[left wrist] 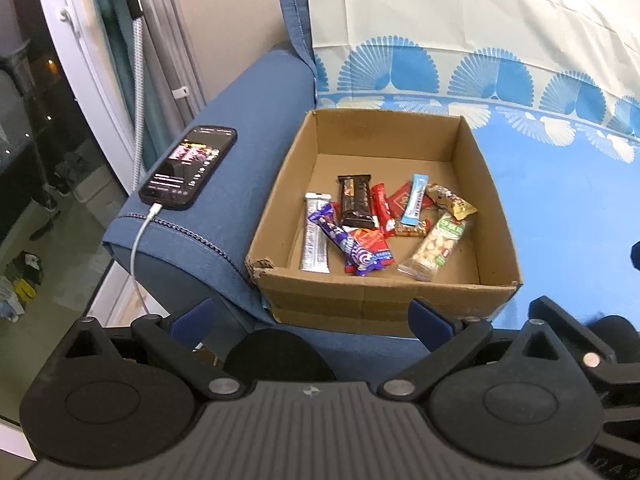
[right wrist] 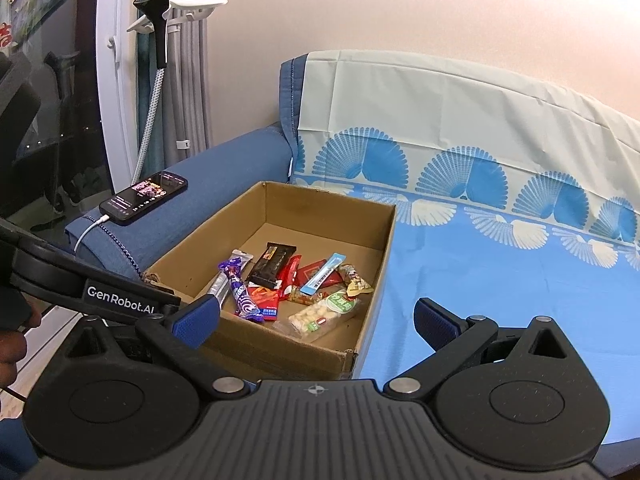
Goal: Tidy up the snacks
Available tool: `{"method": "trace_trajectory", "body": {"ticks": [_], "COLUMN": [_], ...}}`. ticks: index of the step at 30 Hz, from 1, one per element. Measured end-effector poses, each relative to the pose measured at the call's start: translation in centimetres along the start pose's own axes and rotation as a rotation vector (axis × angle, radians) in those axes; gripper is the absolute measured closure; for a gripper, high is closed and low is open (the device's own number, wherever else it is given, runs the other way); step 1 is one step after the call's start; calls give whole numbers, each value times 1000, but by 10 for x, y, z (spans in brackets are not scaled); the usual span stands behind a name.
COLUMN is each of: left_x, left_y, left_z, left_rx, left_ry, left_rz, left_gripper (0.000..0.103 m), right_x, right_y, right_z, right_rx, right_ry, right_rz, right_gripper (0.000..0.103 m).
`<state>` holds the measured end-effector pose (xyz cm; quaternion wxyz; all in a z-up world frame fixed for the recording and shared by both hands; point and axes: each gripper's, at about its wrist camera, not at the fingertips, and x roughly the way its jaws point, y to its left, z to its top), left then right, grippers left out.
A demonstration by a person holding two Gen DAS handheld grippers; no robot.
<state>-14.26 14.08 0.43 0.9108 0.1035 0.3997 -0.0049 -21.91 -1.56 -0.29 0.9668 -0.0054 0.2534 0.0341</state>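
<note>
Left wrist view: cardboard box (left wrist: 384, 300) on sofa seat beside armrest, holding wrapped snack bars (left wrist: 360, 220). Left tongs (left wrist: 312, 316) wide open, empty. Right tongs (right wrist: 316, 316) wide open, empty.

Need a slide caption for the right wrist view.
Open right gripper hovers before a cardboard box of wrapped snacks on a blue-covered sofa.

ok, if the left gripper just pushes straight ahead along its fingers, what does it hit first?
Most likely the near wall of the cardboard box. The left gripper is open and empty, and that wall fills the gap between its fingers. If it rides higher than it looks, it would clear the rim and reach the snack bars.
</note>
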Motion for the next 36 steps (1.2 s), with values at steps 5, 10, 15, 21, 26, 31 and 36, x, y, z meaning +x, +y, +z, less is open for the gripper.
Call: {"method": "trace_trajectory", "body": {"ticks": [5, 10, 15, 21, 26, 31, 36], "left_x": [7, 9, 9, 9, 9, 8, 7], "left_y": [1, 1, 1, 1, 1, 1, 3], "left_z": [-1, -3, -2, -2, -2, -1, -1], "left_rx": [7, 13, 17, 19, 19, 17, 4], "left_ry": [35, 38, 38, 38, 38, 40, 38], "left_rz": [-11, 0, 1, 2, 0, 3, 7], "left_gripper": [0, 0, 0, 0, 0, 0, 0], "right_x": [0, 0, 0, 0, 0, 0, 1], "right_y": [-1, -1, -1, -1, -1, -1, -1], "right_z": [-1, -1, -1, -1, -1, -1, -1], "right_rx": [5, 6, 7, 6, 6, 6, 7], "right_ry": [3, 4, 4, 5, 4, 5, 5], "right_rz": [-2, -2, -3, -1, -2, -1, 1], "right_gripper": [1, 1, 1, 1, 1, 1, 1]}}
